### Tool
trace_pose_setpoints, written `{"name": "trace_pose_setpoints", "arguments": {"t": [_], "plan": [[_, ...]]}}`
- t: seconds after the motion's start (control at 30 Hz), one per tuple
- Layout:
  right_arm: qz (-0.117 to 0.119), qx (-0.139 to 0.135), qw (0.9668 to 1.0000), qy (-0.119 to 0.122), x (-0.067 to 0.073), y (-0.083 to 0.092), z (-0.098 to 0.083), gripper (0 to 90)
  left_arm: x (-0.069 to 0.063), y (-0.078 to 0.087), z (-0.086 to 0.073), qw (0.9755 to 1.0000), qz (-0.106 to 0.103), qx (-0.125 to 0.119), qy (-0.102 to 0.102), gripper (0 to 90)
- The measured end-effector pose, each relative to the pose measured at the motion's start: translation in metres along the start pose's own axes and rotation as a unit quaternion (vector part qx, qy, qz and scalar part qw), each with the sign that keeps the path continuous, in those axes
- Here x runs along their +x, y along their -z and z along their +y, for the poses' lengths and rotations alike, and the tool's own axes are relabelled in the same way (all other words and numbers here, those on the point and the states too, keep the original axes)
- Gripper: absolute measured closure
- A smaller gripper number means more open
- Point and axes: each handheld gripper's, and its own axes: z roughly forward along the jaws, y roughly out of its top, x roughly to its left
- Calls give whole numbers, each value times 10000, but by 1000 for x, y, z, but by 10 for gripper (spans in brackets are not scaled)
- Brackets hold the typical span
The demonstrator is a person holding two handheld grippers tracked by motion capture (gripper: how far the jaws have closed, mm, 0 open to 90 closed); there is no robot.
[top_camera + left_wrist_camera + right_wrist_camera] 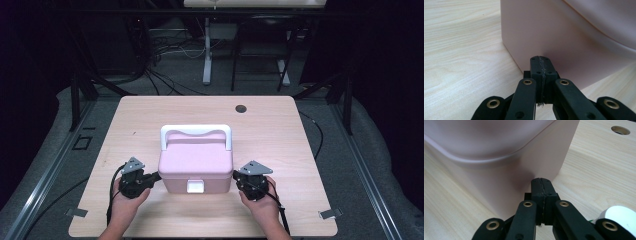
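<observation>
Left tongs [156, 176] and right tongs [236, 175] closed empty, tips against pink box [196, 162] between them

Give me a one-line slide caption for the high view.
Two hand-held grippers, left and right, jaws shut, press tips against opposite sides of a pink box with a white handle on a wooden table.

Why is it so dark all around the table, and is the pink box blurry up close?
High view: light falls on the table while the room behind stays dim; the pink box casts a soft shadow. Left gripper view and right gripper view: box slightly soft, black jaws sharp.
</observation>
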Motion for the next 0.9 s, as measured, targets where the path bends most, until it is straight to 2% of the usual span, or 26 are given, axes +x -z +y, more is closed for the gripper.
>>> {"name": "trace_pose_setpoints", "arguments": {"t": [0.27,0.53,0.9], "plan": [[53,38,9999,78,5,8,-4,900,-5,5,-4,10000,-12,24,-7,900],[79,80,9999,22,8,14,-7,900,-11,11,-9,10000,-68,64,-32,900],[135,102,9998,67,13,23,-13,900,-15,16,-14,9999,-128,88,-25,900]]}}
